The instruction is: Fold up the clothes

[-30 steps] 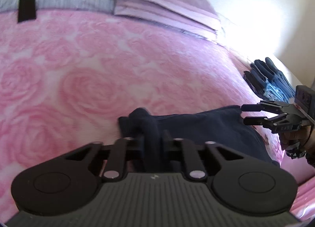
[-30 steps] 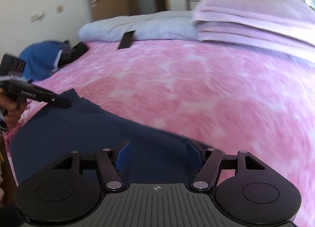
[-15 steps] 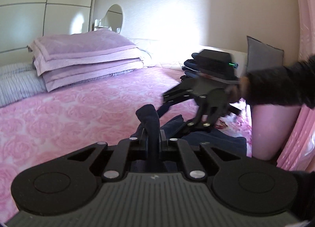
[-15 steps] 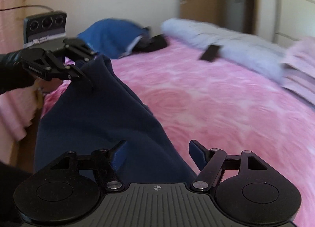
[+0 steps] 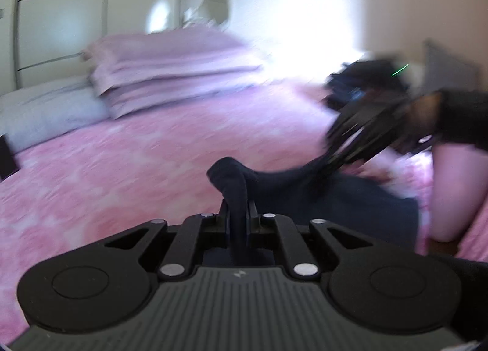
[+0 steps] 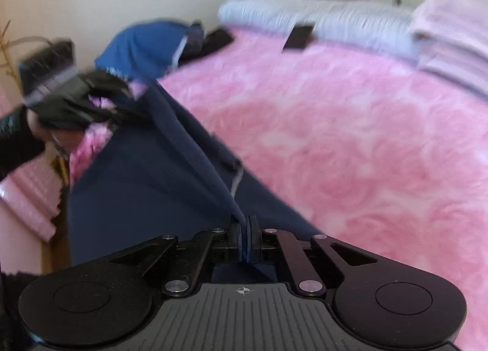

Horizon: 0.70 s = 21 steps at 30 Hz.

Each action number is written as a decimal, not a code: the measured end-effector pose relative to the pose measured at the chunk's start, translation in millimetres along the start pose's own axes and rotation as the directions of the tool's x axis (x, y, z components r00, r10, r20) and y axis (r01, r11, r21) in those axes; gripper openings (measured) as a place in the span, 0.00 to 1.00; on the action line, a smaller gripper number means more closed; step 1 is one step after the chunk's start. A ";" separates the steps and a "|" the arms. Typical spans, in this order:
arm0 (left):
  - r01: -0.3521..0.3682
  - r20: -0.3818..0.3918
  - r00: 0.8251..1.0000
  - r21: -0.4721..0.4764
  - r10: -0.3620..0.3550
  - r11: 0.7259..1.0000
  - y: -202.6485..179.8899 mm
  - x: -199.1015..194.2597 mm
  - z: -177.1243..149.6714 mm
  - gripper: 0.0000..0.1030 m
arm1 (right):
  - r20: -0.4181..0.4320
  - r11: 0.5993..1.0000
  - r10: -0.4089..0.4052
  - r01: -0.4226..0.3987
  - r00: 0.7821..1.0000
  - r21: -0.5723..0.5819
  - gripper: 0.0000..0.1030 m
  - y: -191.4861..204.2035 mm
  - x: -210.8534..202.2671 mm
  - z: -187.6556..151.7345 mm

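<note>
since earlier, my right gripper [image 6: 245, 239] closes on navy garment [image 6: 146, 192]; left gripper [image 5: 238, 220] also pinching garment, above pink bedspread [image 6: 350, 143].

Wide open pink bed [image 6: 350, 125] ahead of both, bare across its middle. At the head edge, a stack of folded lilac blankets [image 5: 170, 67] and a grey pillow [image 6: 305, 15] block. At the left edge, a blue clothes heap [image 6: 143, 46] crowds the way.
</note>
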State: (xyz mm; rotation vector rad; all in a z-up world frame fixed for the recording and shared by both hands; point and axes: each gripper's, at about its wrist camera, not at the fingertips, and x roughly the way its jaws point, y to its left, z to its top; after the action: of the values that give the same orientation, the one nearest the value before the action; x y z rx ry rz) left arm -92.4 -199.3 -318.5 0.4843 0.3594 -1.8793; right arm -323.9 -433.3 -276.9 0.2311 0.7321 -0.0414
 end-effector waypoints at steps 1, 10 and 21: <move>-0.030 -0.031 0.999 -0.009 0.030 1.000 1.9 7.2 0.6 0.07 | 0.013 1.000 -0.028 0.028 1.000 0.003 0.01 2.5 -7.2 4.4; -0.089 -0.223 0.974 -0.251 0.032 0.964 50.5 58.6 -24.9 0.16 | -0.187 0.993 -0.119 0.114 0.975 -0.037 0.01 -11.5 66.2 10.0; 0.050 0.035 0.998 -0.121 -0.046 0.991 31.8 18.8 -16.1 0.06 | 0.082 0.994 -0.022 0.030 0.996 -0.100 0.68 10.1 46.9 33.3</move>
State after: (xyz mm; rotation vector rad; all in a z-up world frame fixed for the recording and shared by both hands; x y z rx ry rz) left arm -65.8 -218.0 -342.3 0.3654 0.4654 -1.8964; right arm -265.9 -428.9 -282.3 0.1220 0.6548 -0.0377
